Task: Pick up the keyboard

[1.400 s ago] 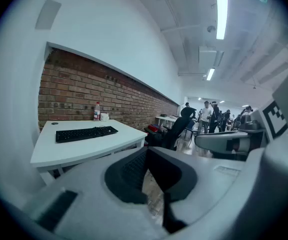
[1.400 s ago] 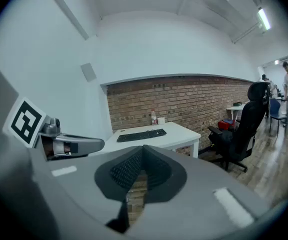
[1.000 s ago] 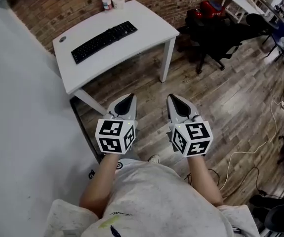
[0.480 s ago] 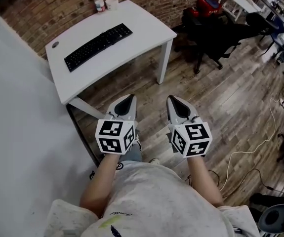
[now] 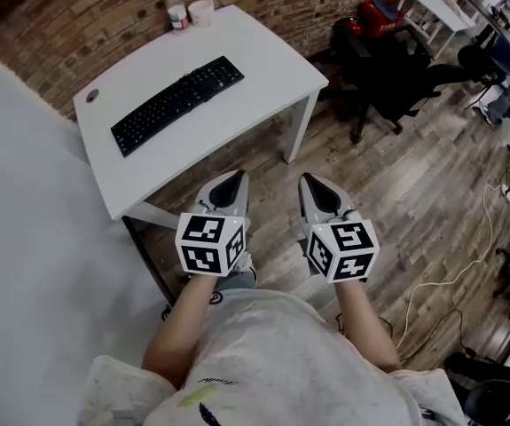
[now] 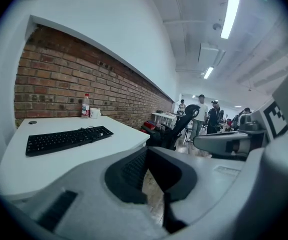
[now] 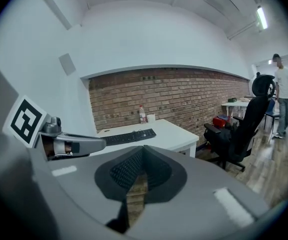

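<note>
White table (image 5: 272, 60) stood with its far edge along the brick wall (image 5: 104, 7), one white leg visible at the near right corner. Black keyboard (image 5: 177, 105) lay flat near the middle, set diagonally to the table edges. Clear bottle (image 5: 176, 10) with red cap stood upright at the far edge, white cup (image 5: 201, 11) just beside it. Small dark round disc (image 5: 92, 96) sat by the far left corner, apart from the keyboard. Wood-plank floor (image 5: 396, 193) carried a black office chair (image 5: 396, 69) right of the table and a loose white cable (image 5: 450, 273) further right.
</note>
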{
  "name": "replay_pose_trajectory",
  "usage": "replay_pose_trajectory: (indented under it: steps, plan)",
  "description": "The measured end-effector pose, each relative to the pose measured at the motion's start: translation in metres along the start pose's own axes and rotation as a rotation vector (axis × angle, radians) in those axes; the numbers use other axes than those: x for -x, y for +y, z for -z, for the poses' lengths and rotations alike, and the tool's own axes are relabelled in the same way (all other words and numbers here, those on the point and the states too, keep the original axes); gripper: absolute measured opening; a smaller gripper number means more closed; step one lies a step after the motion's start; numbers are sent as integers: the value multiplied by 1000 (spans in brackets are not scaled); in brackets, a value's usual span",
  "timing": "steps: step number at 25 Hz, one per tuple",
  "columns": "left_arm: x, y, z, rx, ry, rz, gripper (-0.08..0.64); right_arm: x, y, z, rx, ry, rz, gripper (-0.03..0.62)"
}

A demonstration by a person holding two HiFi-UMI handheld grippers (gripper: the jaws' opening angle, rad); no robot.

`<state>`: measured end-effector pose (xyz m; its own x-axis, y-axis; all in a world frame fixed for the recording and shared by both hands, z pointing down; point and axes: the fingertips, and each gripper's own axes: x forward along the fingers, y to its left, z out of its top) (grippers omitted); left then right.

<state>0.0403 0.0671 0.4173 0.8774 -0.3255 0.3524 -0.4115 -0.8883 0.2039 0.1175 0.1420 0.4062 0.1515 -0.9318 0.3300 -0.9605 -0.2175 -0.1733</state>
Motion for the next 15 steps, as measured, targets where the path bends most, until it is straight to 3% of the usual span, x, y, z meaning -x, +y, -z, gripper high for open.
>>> replay_pose_trajectory:
  steps: [15]
  plan:
    - [-37, 124, -44, 44, -12, -12, -8, -130, 38, -42, 26, 40, -20, 8]
